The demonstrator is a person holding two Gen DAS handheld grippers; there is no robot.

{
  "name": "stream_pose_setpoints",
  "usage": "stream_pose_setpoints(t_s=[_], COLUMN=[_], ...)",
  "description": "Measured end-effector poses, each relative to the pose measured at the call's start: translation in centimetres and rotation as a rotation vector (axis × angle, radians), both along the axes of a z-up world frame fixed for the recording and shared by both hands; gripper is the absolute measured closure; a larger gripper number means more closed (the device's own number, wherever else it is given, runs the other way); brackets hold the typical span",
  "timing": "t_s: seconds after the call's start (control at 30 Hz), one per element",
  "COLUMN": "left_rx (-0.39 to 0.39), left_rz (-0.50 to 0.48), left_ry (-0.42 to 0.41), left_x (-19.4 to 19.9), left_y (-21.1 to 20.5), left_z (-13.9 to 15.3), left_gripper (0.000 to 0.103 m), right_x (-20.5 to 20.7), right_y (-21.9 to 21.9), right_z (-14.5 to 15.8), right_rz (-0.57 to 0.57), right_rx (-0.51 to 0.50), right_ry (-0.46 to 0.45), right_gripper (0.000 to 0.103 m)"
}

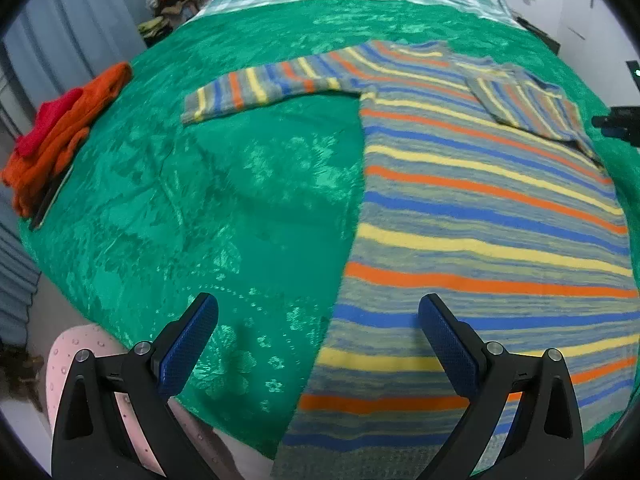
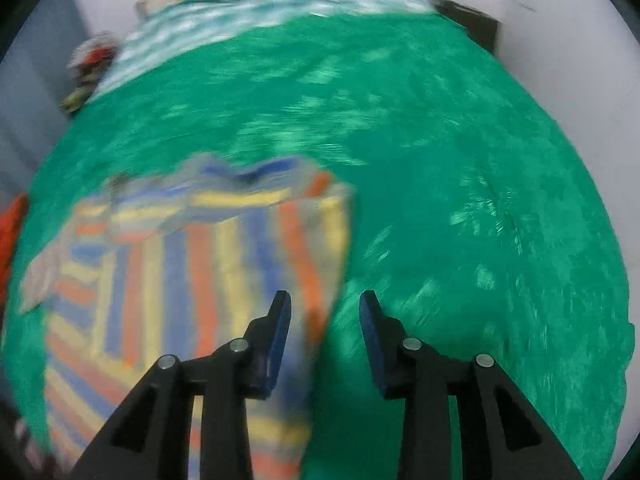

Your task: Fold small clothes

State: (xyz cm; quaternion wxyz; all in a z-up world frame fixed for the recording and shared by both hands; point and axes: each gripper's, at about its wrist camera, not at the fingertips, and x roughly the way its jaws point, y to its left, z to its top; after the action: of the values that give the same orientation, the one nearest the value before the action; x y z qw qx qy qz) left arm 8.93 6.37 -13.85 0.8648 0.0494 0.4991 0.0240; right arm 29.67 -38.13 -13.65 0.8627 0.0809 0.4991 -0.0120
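Striped sweater [image 1: 480, 216] lies flat on green bed [image 1: 240, 200], centre-right of frame. Left claw [image 1: 318, 332] spread wide, empty; right claw [image 2: 325, 320] half-spread, empty, w/ sweater's edge between its tips. Risk: pinching bedspread too.

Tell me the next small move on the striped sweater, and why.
Probably reach the left gripper toward the outstretched sleeve to fold it across the striped sweater. That sleeve lies flat on the green bedspread, while the other sleeve is already folded over, and its jaws stand open and empty.
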Motion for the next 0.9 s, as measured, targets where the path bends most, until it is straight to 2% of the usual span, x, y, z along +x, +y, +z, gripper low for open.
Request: stream_pose_setpoints(t_s=[0.1,0.17,0.2,0.23,0.27,0.33,0.43,0.5,0.57,0.6,0.63,0.7,0.73,0.77,0.83,0.9], left_rx=[-0.012,0.003,0.016,0.055,0.071,0.051,-0.005,-0.008,0.032,0.035,0.026,0.001,0.000,0.000,-0.011,-0.013], left_rz=[-0.054,-0.108,-0.133,-0.172,-0.181,-0.178,-0.189,-0.194,-0.211,-0.217,-0.216,-0.208,-0.210,-0.215,-0.211,-0.206], left_ry=[0.023,0.066,0.103,0.192,0.220,0.190,0.157,0.115,0.173,0.195,0.209,0.184,0.183,0.179,0.166,0.170], left_x=[-0.2,-0.6,-0.8,-1.0,-1.2,-2.2,-2.9,-3.3,-2.7,-2.4,-2.1,-1.9,-1.9,-1.9,-1.9,-1.7], left_y=[-1.0,-2.0,-2.4,-3.0,-3.1,-2.7,-2.3,-2.3,-2.9,-2.9,-2.8,-2.5,-2.5,-2.6,-2.4,-2.5], left_z=[-0.2,-1.3,-2.1,-3.9,-4.6,-4.0,-2.8,-2.4,-4.3,-4.9,-5.5,-5.3,-5.4,-5.5,-5.6,-5.7], left_gripper=[0.002,0.002,0.002,0.002,0.001,0.002,0.002,0.000,0.000,0.000,0.000,0.000,0.000,0.000,0.000,0.000], right_x=[-5.3,-9.6,-11.8,-14.2,-16.3,-20.7,-25.1,-26.7,-28.1,-28.1,-28.3,-27.9,-28.1,-28.3,-28.7,-28.9], right_y=[2.8,4.7,5.3,5.8,5.9,5.7,5.8,6.9,8.7,9.2,10.1,11.2,11.7,12.1,12.5,12.6], right_z=[0.1,-0.9,-1.8,-2.9,-3.9,-5.1,-3.2,-1.5,-0.9,-1.4,-2.5,-4.8,-5.9,-6.0,-5.7,-5.4], right_rz=[0.143,0.202,0.218,0.222,0.216,0.171,0.123,0.125,0.142,0.143,0.140,0.130,0.124,0.127,0.127,0.109], right_rx=[0.133,0.150,0.155,0.157,0.154,0.097,0.055,0.085,0.109,0.112,0.109,0.088,0.051,0.028,0.018,0.029], right_ry=[0.041,0.099,0.133,0.175,0.221,0.263,0.218,0.177,0.153,0.158,0.184,0.275,0.306,0.288,0.266,0.245], right_gripper=[0.067,0.067,0.067,0.067,0.067,0.067,0.067,0.066,0.054,0.048,0.048,0.048,0.047,0.047,0.038,0.036])
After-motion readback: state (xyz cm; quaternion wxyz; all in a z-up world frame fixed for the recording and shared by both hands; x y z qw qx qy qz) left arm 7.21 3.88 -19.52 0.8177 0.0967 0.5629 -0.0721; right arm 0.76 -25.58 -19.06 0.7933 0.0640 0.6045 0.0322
